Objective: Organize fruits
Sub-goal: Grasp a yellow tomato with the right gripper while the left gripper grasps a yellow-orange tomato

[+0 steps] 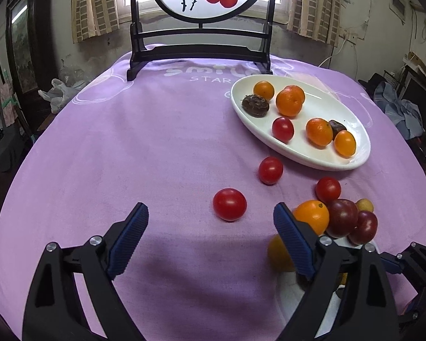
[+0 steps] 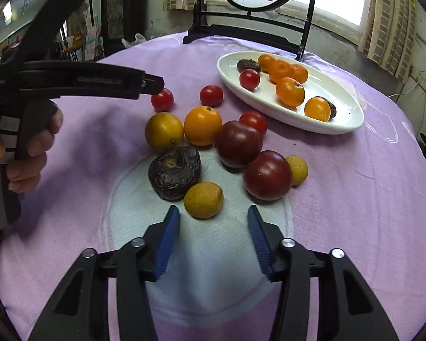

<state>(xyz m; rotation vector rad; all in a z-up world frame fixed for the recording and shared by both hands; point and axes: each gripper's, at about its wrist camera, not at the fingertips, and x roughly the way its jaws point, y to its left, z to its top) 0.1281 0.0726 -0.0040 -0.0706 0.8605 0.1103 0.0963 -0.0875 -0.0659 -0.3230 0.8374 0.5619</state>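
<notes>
Your left hand-held gripper (image 1: 210, 221) stands wide, with nothing between its blue pads; a red cherry tomato (image 1: 229, 204) lies on the purple cloth (image 1: 156, 142) just ahead of the gap, slightly right of centre in the left wrist view. Another cherry tomato (image 1: 270, 170) sits further up, near the rim of the white oval dish (image 1: 312, 105), and a third (image 1: 328, 189) lies lower right of the dish, against the loose pile. The dish, in the upper right of that frame, carries several small oranges, one cherry tomato and two dark brown pieces.

Your right hand-held gripper (image 2: 213, 218) is at a narrower spread, its pads apart and pressing on nothing. A small tan round fruit (image 2: 203, 200) lies just ahead of the fingertips, a little left of the middle of the gap, touching neither pad. Behind it, at frame centre, a dark wrinkled fruit (image 2: 175, 172) sits on the counter just beside the tan one. To the right are two dark red plums (image 2: 267, 175), with a second tan fruit (image 2: 297, 169) tucked against the nearer plum. Above these are a yellow-orange fruit (image 2: 164, 131) and an orange (image 2: 202, 125), side by side. At the left edge of the right wrist view, your hand (image 2: 28, 153) grips the other gripper's handle.
</notes>
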